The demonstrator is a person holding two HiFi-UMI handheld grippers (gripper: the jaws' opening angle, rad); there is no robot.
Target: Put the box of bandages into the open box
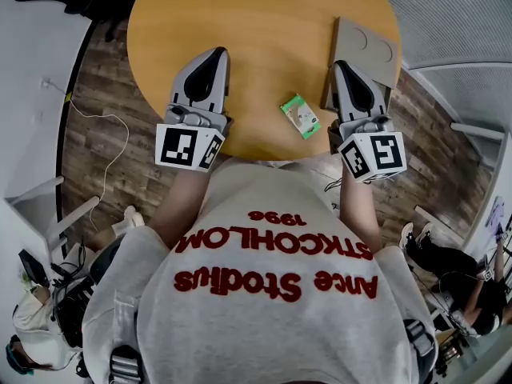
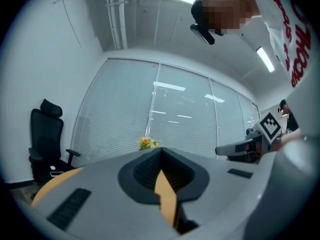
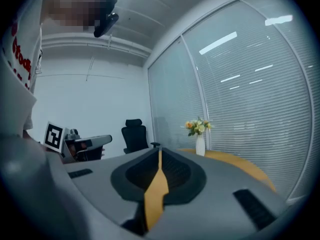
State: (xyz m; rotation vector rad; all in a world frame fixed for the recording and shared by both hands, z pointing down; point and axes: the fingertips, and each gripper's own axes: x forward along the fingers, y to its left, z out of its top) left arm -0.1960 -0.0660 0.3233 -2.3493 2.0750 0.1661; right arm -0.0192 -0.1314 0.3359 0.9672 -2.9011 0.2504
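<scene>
**Not started: bandages [image 1: 300,116] lying loose on table [image 1: 240,30], nothing gripped**

Nearest: L gripper [image 1: 214,53] and R gripper [image 1: 342,65] are sitting over the near table edge. Both have jaws pressed together w/ nothing btwn them. Gripper views are showing the same thing: grey hard-plastic shells, black ribbed pads [image 2: 145,171] meeting at the seam, and only a thin orange sliver showing there.

Bandages are lying flat on the table btwn the two grippers, nearer R and touching neither. It's a small flat rectangular carton w/ green/white print, sitting skewed to the table edge.

Box [image 1: 364,48] is sitting farther out, just past the R tip, at the table's right rim. It's matte grey-brown cardboard w/ two round marks on the flap. The interior isn't reading clearly from the head view.

Table is a round, smooth orange wood-look top.

Remaining, my read: everything. Open a gripper, pinch the carton, short hop to the box, drop.
</scene>
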